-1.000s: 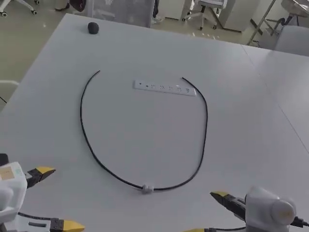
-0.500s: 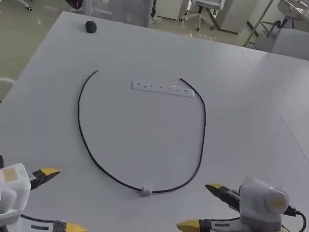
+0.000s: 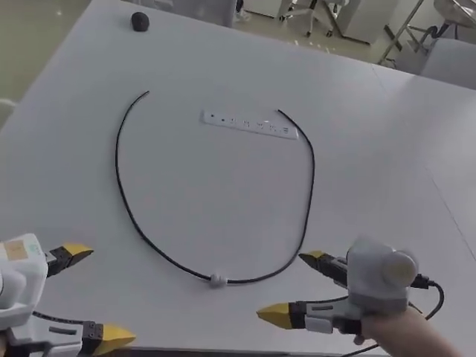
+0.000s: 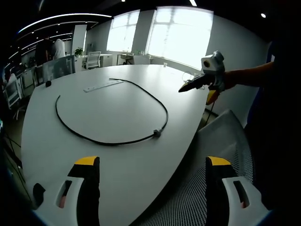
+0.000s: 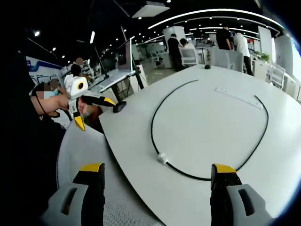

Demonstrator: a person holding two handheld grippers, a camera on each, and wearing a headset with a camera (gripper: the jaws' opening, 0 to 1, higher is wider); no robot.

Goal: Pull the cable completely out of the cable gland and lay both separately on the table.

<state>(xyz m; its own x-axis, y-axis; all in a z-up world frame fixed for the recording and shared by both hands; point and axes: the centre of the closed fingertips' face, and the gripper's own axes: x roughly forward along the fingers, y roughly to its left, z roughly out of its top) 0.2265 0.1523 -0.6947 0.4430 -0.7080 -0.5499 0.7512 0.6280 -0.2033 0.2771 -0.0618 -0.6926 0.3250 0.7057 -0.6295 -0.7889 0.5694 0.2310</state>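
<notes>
A thin black cable (image 3: 123, 193) lies in an open loop on the white table (image 3: 223, 193), both ends pointing away from me. A small white cable gland (image 3: 216, 280) sits on the cable at the near bottom of the loop. My left gripper (image 3: 100, 295) hovers open at the table's near left corner, well left of the gland. To the gland's right my right gripper (image 3: 288, 285) stands open, close to the cable but apart from it. In the left gripper view the gland (image 4: 157, 133) lies ahead of the open jaws; in the right gripper view the gland (image 5: 162, 158) lies just ahead between them.
A white power strip (image 3: 249, 125) lies across the loop's open far side, near one cable end. A dark round object (image 3: 141, 21) rests at the far left of the table. Office chairs (image 3: 312, 11) stand beyond the far edge.
My right gripper has come up and to the left, closer to the cable beside the gland. The left gripper has barely shifted. Cable and gland lie as before; the head camera has tilted down.
</notes>
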